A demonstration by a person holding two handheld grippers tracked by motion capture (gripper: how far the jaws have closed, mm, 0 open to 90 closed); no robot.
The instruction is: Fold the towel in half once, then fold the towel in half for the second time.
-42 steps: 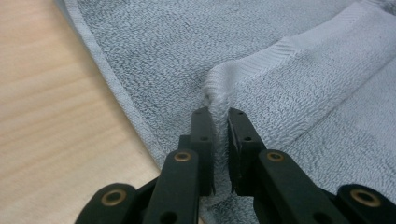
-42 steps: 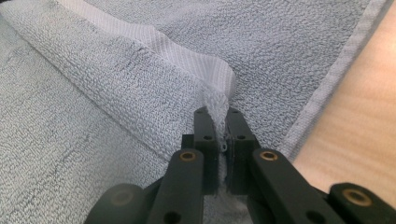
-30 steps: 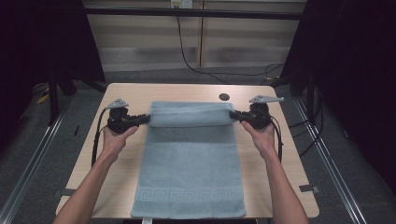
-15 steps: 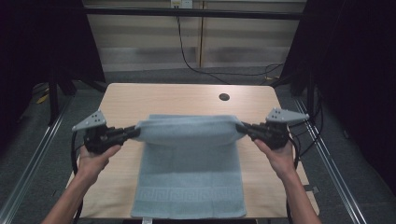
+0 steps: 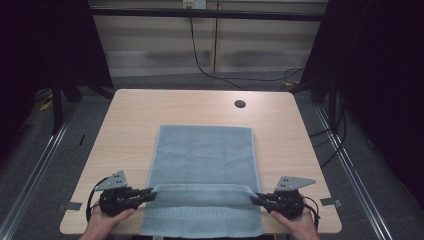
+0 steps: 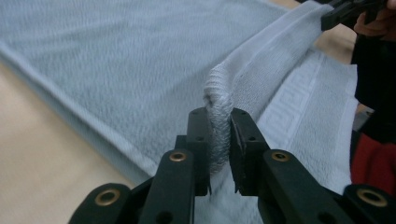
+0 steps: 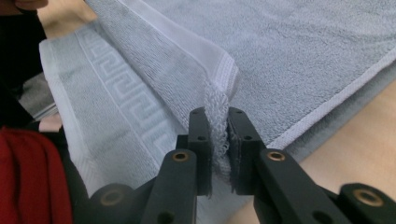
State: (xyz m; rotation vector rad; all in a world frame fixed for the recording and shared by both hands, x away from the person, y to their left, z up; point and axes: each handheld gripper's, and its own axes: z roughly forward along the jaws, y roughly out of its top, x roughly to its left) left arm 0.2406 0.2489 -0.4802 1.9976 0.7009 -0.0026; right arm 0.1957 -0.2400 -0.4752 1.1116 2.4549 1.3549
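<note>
Between left gripper [image 5: 150,192] and right gripper [image 5: 254,199]: towel [image 5: 204,155] edge, corners clamped, jaws just easing.

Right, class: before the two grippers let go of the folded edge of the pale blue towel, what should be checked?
1. Left gripper has the pale blue terry towel corner between its pads, jaws just opening: ok.
2. Right gripper likewise has its corner: ok.
3. Carried edge lies parallel to the near hem: ok.
4. Carried edge reaches the near hem: not ok, patterned border uncovered.
5. Towel lies flat on the light wooden table: ok.
6. Grip firmness: cannot tell.
</note>
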